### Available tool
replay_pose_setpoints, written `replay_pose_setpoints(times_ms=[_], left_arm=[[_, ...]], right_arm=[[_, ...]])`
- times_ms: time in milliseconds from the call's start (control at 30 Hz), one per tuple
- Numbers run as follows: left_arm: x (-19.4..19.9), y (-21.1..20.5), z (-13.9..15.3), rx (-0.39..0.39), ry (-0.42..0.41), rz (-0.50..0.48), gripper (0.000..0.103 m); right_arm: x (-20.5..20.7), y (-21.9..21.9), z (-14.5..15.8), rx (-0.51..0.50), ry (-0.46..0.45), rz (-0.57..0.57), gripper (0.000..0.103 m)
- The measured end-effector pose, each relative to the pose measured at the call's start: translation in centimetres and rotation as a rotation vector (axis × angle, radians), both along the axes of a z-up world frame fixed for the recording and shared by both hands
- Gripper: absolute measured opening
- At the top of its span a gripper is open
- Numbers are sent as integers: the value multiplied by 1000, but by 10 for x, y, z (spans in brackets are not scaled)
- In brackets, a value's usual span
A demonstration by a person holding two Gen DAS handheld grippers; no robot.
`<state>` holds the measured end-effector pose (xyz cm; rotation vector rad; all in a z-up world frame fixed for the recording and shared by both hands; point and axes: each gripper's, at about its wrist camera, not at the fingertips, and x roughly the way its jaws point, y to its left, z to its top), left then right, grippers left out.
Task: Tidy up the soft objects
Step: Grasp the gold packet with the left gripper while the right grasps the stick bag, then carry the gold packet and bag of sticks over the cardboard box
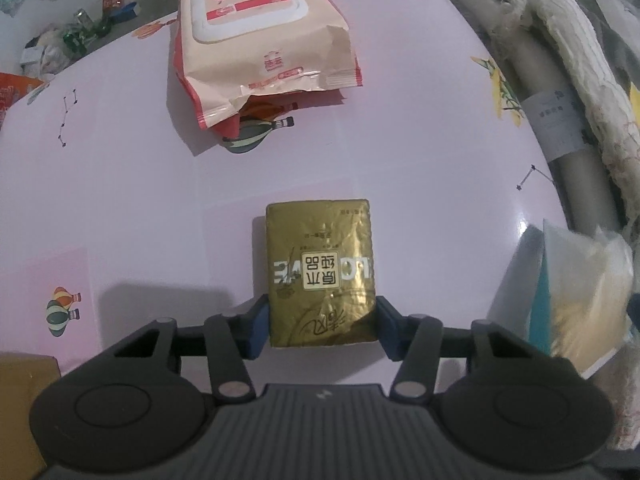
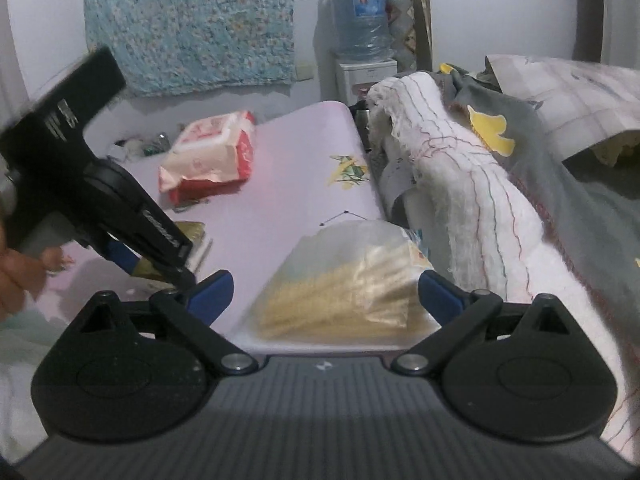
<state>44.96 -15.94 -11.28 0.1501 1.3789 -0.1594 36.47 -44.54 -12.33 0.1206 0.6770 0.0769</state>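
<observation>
On pink table [image 1: 360, 152], wipes pk [image 1: 256, 36], water jug [image 2: 360, 20] behind

Dim indoor light, with soft shadows on the desk [image 1: 400, 160]. Fisheye bending curves the edges. Lower right blurs.

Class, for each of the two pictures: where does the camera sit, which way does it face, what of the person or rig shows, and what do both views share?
Left wrist: sits on the left gripper, faces across the pink table; blue fingers clamp the gold tissue pack.
Right wrist: sits on the right gripper, open around the clear bag; a hand shows.
Shared: wet-wipes pack, gold pack, clear bag.
</observation>
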Motion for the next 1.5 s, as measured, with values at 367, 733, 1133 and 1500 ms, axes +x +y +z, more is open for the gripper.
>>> replay_pose_setpoints(times_ms=[367,733,1133,1500], left_arm=[[-14,2,29,-49,-28,-5,54],[-48,8,94,-119,-144,14,54],[-71,52,156,-166,-255,81,54],[-132,94,201,-249,-335,120,54]], right_arm=[[-5,-17,-25,153,136,-1,7],[-19,-39,-2,416,55,-66,79],[76,10,-18,202,111,-121,90],[56,4,-17,124,214,-81,48]])
